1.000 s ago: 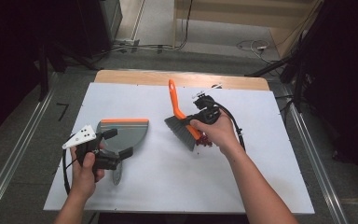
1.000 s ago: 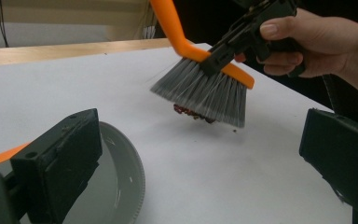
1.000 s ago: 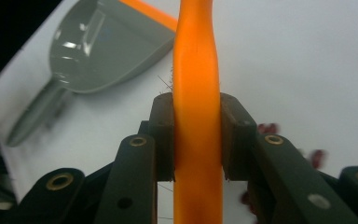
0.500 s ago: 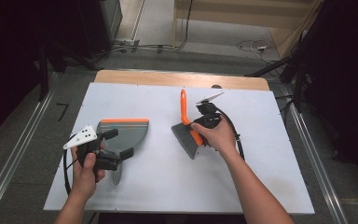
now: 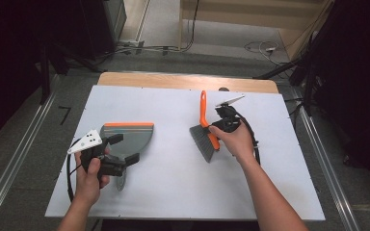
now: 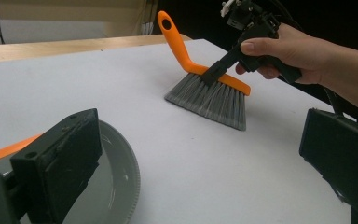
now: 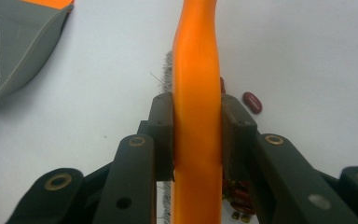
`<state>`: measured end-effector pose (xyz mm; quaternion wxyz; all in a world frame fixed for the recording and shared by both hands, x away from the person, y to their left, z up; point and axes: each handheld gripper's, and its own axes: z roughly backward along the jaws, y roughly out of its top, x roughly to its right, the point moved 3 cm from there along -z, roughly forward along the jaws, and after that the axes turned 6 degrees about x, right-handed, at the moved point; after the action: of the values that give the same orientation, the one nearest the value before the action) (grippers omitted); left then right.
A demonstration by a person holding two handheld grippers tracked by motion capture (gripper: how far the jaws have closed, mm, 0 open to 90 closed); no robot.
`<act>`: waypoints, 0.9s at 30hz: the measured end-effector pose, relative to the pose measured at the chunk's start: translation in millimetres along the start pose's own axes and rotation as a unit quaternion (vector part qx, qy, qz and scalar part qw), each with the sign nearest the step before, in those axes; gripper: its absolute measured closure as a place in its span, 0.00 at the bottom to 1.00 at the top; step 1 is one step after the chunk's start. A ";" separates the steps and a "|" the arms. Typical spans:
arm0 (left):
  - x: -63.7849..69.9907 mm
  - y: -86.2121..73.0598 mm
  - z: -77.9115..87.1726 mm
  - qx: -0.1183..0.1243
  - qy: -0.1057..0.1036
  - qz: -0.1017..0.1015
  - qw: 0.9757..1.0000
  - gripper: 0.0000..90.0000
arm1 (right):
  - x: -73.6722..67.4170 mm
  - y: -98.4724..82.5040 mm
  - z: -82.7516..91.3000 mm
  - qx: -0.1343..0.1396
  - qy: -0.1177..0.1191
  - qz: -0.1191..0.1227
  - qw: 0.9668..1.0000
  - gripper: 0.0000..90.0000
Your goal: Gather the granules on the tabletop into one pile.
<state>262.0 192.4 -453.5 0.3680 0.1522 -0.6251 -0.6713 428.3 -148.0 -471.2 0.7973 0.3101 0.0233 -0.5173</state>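
Brush: orange handle, grey bristles, sits right of centre on the white table, bristles down on the surface, handle pointing away from you. Your right gripper is clamped on the orange back of it; the right gripper view has both pads tight against the handle.

That same view gives you what the high view can't: small dark red beans on the table just beside the bristles, one lying apart, more bunched under the jaw.

Dustpan: grey with an orange front edge, left of centre, well apart from the brush. Your left gripper sits over its near part with jaws spread, nothing between them; the left gripper view shows the pan's ribbed rim under the left jaw, contact unclear.

No readable brand or writing on anything.
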 end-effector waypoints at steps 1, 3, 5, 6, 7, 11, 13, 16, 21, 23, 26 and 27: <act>0.1 -0.1 -0.1 0.000 0.000 0.000 1.000 0.00 | 1.3 -0.3 1.2 0.001 -0.004 0.000 1.000 0.76; 0.0 -0.2 0.0 -0.001 0.000 0.000 1.000 0.00 | 2.7 -0.8 3.2 0.004 -0.001 0.003 1.000 0.76; 0.0 -0.2 0.0 0.000 0.000 0.000 1.000 0.00 | 1.0 -0.8 7.1 0.010 0.011 0.008 1.000 0.76; -0.1 -0.1 0.1 -0.001 0.001 0.000 1.000 0.00 | -0.6 -0.7 8.9 0.015 0.015 0.011 1.000 0.76; -0.2 -0.2 0.1 -0.001 0.001 0.000 1.000 0.00 | -2.1 -0.7 12.0 0.018 0.022 0.017 0.999 0.76; -0.3 -0.2 0.1 -0.001 0.001 0.001 1.000 0.00 | -7.6 0.5 26.5 0.037 0.036 0.056 0.997 0.76; 0.0 0.0 0.3 0.000 0.000 0.002 1.000 0.00 | -8.0 0.8 34.1 0.040 0.038 0.090 0.994 0.76; -0.3 0.3 1.1 0.000 0.001 0.001 1.000 0.00 | -8.0 -2.4 45.1 0.030 0.057 0.127 0.990 0.76; -1.3 0.3 1.0 0.002 0.002 0.003 1.000 0.00 | -19.3 -20.6 53.0 -0.015 0.066 0.223 0.972 0.76; -1.2 0.4 0.8 0.001 0.002 0.003 1.000 0.00 | -25.1 -29.8 49.3 -0.039 0.063 0.256 0.964 0.76; -0.9 0.6 0.3 0.001 0.002 0.002 1.000 0.00 | -32.3 -41.5 36.8 -0.060 0.072 0.292 0.952 0.76; -0.8 0.6 0.2 0.000 0.002 0.001 1.000 0.00 | -33.6 -44.5 31.5 -0.068 0.068 0.303 0.948 0.76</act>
<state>262.6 193.1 -453.1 0.3696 0.1527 -0.6248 -0.6705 366.4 -149.2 -454.6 0.9322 0.2823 0.0177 -0.2260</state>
